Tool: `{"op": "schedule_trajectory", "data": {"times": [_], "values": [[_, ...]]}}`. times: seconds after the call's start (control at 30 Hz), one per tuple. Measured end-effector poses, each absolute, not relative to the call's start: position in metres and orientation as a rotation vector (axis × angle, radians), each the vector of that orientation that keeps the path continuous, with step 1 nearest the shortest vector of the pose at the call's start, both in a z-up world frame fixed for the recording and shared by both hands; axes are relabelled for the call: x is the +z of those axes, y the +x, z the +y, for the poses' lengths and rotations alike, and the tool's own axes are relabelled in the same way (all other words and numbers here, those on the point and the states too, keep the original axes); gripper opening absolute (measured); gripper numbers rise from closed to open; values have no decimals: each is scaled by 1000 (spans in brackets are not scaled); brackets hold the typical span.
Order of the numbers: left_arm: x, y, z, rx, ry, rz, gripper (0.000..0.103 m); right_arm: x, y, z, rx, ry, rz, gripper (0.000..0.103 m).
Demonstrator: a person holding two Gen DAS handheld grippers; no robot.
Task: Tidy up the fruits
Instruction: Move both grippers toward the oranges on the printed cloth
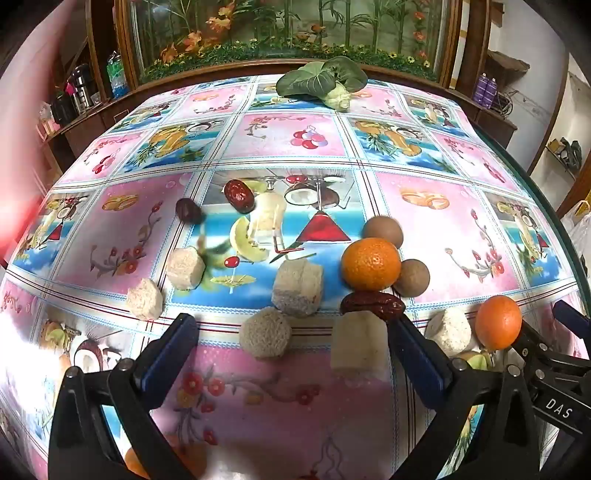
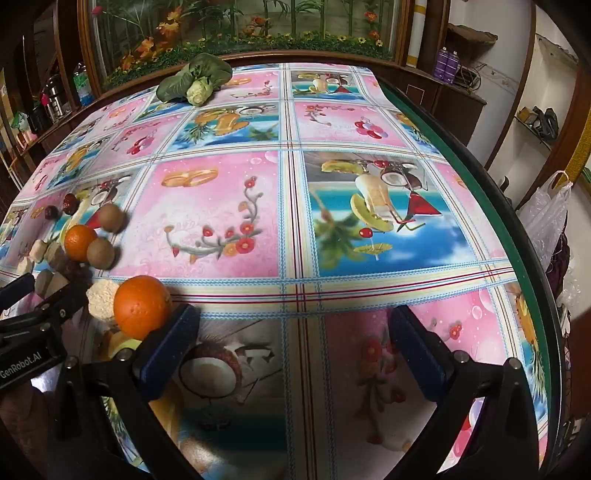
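Fruit lies scattered on a table with a fruit-print cloth [image 1: 288,144]. An orange [image 1: 370,263] sits between two brown round fruits [image 1: 382,230] [image 1: 413,277]. A second orange [image 1: 498,322] lies at the right, just left of my right gripper's left finger [image 2: 171,341]. Red dates [image 1: 239,195] [image 1: 372,305] and a dark one [image 1: 188,210] lie about. Several pale chunks [image 1: 297,287] [image 1: 265,333] [image 1: 357,345] lie near my left gripper [image 1: 291,350], which is open and empty. My right gripper [image 2: 295,347] is open and empty over bare cloth.
A leafy green vegetable [image 1: 325,79] lies at the table's far edge. Behind it stands a glass cabinet with artificial plants [image 1: 288,33]. The table's green rim [image 2: 480,177] curves along the right. A plastic bag [image 2: 550,210] hangs beyond it.
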State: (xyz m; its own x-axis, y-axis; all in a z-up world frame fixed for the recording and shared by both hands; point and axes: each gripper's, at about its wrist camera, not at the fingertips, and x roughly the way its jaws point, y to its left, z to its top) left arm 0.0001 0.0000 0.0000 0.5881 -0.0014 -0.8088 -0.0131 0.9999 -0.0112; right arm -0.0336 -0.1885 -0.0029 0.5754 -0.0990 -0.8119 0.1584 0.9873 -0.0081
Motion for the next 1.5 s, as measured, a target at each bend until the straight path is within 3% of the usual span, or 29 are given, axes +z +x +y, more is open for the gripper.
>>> {"op": "schedule_trajectory", "data": {"times": [1.2,1.33,1.5], "values": [[1,-5,-1,12,-14,947,102,-1,-32,-190,-160,83,950,103],[18,-33,7,33,-17,866,100,-1,-35,-188,-151,91,944,103],[55,-79,17,69,16,725,101,27,-57,-185,-37,168,786,103]]}}
